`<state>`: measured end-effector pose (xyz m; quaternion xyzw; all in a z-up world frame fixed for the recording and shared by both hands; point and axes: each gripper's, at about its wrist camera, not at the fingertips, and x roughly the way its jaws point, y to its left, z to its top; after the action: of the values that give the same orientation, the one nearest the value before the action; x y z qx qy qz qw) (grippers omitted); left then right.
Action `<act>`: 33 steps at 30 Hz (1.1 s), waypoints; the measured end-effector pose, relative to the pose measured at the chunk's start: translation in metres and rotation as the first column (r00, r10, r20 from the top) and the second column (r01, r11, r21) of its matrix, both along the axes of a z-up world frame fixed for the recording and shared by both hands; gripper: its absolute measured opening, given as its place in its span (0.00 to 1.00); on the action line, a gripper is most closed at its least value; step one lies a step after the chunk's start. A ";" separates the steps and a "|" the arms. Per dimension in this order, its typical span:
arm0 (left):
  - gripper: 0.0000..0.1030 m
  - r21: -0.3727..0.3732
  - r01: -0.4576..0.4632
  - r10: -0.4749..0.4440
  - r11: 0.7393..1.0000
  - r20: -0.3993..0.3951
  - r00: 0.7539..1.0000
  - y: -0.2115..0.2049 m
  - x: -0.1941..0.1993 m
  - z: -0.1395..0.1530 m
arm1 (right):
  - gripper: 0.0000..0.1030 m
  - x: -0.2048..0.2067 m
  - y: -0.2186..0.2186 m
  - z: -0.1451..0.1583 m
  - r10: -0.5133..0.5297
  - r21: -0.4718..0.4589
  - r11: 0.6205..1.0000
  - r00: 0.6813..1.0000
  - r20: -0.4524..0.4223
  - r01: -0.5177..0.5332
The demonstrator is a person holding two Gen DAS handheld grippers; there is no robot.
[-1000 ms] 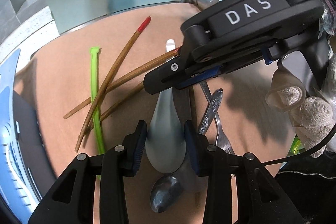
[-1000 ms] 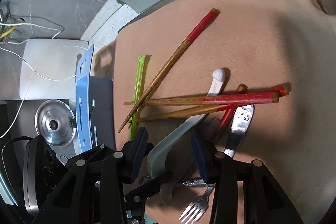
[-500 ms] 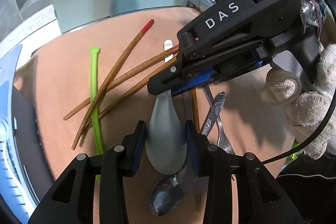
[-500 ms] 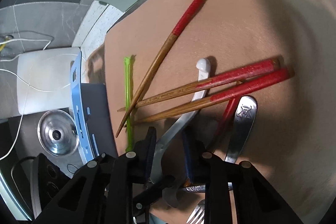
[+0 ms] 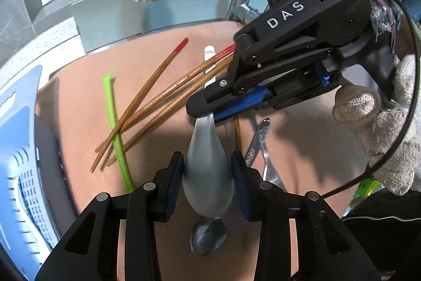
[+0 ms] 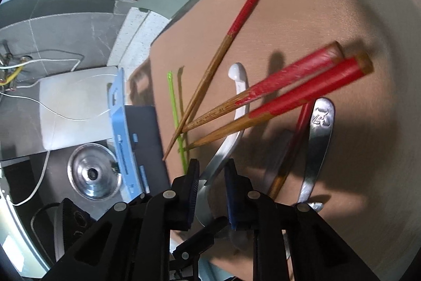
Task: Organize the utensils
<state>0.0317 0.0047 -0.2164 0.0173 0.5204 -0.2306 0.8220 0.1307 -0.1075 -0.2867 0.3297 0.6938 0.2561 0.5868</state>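
Ceramic spoon [image 5: 208, 162] on mat [image 5: 79, 102], long axis running away from L gripper [image 5: 208, 181]; bowel end between L jaws, clamped. R gripper [image 6: 210, 191] jaws straddle handle, contact unclear; chopsticks [image 6: 289, 96] lie across it.

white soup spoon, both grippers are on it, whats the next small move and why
Probably lift the white soup spoon slowly. The left gripper brackets its bowl, the right gripper is on its handle, and two red-tipped chopsticks lie across that handle, so a quick pull would likely scatter them.
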 end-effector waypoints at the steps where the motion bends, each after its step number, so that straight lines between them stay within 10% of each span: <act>1: 0.35 -0.008 0.001 -0.001 1.000 0.003 1.000 0.000 -0.002 0.003 | 0.16 -0.001 -0.002 0.002 -0.007 0.008 1.000 1.000 -0.003 0.007; 33: 0.35 -0.089 0.240 -0.243 0.967 -0.018 0.970 -0.125 -0.011 -0.003 | 0.12 -0.042 -0.152 -0.004 -0.270 -0.024 0.963 0.960 -0.069 0.269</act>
<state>0.0211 -0.1199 -0.2190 0.0418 0.5156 -0.3515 0.7803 0.0883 -0.2594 -0.2910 0.4258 0.6650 0.1568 0.5932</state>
